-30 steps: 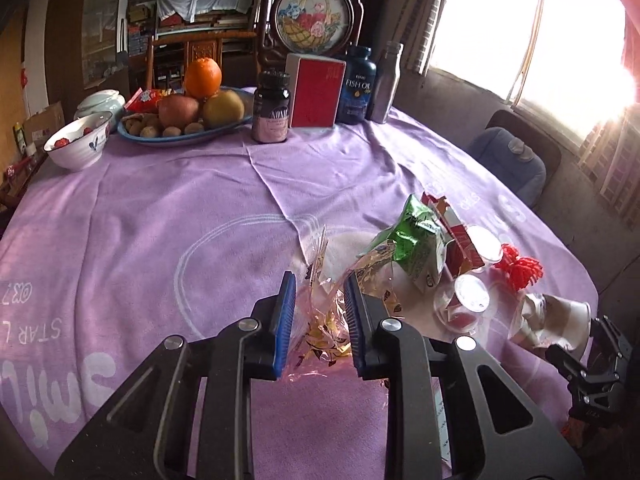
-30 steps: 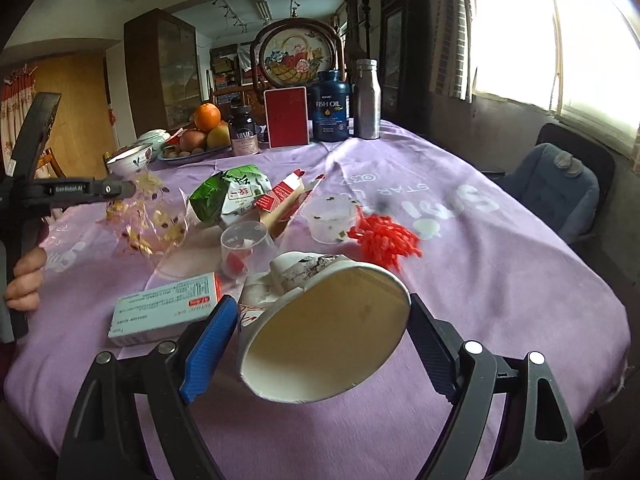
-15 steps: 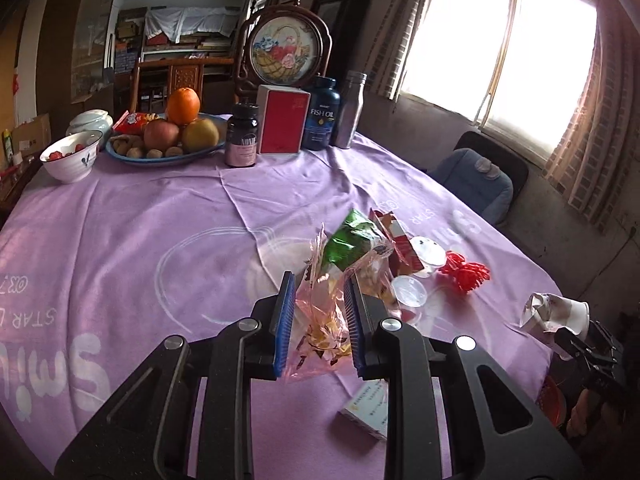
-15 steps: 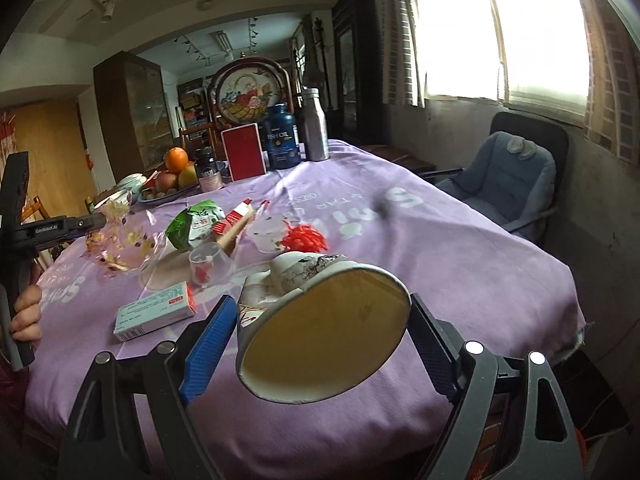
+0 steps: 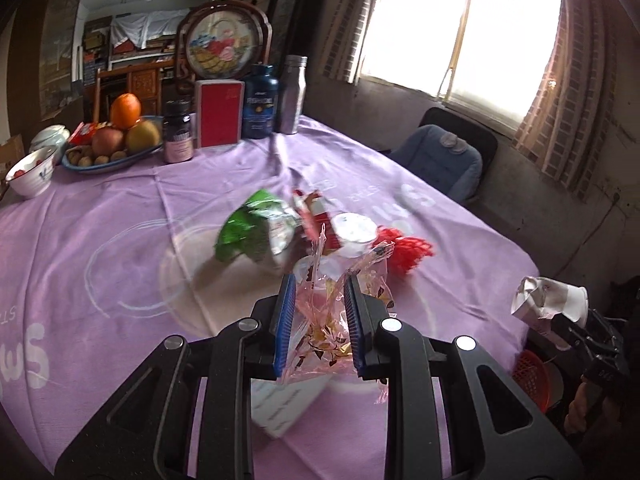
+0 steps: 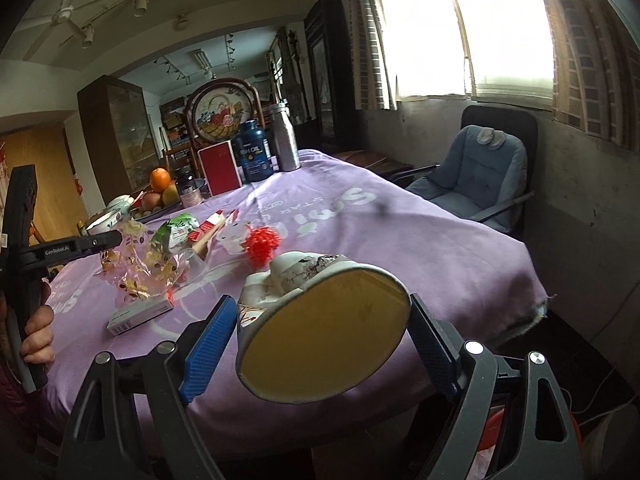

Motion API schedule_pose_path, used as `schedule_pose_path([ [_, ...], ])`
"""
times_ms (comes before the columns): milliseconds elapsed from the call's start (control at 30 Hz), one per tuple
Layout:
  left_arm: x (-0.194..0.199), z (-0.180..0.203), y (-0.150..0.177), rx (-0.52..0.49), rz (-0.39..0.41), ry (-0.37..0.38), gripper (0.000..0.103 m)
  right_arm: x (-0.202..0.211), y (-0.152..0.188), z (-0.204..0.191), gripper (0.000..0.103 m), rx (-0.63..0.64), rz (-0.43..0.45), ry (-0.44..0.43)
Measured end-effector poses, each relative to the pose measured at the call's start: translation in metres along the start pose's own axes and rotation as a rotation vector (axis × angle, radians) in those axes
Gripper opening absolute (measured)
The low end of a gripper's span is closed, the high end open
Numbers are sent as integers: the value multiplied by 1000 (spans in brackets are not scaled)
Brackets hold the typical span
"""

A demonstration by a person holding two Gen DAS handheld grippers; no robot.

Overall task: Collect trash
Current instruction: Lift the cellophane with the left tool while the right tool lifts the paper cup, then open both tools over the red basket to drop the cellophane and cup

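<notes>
Left tool (image 5: 318, 312) pinches crinkled cellophane wrapper (image 5: 324, 320) — right tool (image 6: 320, 332) clamps paper cup (image 6: 324, 332).

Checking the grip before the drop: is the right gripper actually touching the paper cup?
Touching. The right wrist view shows the right gripper with both pads pressed against the crumpled paper cup.

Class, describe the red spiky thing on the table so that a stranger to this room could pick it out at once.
Start at the purple tablecloth and find the litter heap in its middle. At the window end of that heap, beside the clear plastic cup, lies the red spiky ball. It alone there is bright red all over and bristly, not a flat wrapper or box.
</notes>
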State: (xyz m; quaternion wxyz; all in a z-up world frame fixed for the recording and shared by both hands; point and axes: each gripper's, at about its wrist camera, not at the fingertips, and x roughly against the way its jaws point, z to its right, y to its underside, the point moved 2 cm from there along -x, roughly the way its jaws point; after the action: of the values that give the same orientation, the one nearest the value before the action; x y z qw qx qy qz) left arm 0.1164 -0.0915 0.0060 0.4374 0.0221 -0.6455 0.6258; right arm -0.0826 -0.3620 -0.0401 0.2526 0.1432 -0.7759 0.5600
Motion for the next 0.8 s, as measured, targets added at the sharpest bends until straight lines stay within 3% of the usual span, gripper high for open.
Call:
schedule_pose_path([
  [400,-37,107,-4,-109,-62,160,26,33,27,88,84,-94,-9,130],
  [667,-73,188,8,-206,-136,256,25,46,80,161,84,-157,-131,273],
  [800,-85,226,18,-259,-168,303,25,41,116,196,85,-206,-237,308],
])
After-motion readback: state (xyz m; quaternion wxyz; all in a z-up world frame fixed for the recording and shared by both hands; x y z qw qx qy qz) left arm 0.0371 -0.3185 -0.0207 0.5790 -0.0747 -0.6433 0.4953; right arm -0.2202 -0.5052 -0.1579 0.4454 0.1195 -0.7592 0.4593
